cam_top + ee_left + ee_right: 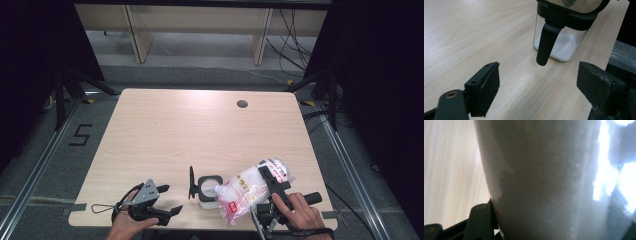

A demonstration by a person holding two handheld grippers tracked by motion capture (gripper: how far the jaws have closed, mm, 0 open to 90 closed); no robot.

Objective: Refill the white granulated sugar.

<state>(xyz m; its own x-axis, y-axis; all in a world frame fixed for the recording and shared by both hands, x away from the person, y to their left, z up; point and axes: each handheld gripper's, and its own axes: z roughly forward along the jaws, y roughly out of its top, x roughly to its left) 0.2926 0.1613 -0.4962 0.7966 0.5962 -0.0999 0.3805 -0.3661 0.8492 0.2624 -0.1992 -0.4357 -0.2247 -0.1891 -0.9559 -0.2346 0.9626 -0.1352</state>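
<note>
Sugar is going from a tilted plastic bag (252, 189), gripped by the right gripper (272, 186), toward the open clear canister (209, 189) near the desk (200, 130) front edge. Left gripper (170, 200), fingers (485, 87) apart and empty, is idling left of the canister. Next move likely calls for steadier tipping over its mouth.

The worktop (165, 130) is pale wood-grain laminate with a smooth, faintly sheeny finish. The container (560, 43) has clear glossy walls, white grains inside, and a matt black plastic rim and latch. The bag (247, 192) is thin, shiny, crinkled translucent plastic film, while the left gripper (537, 88) has matt, rough black pads
</note>
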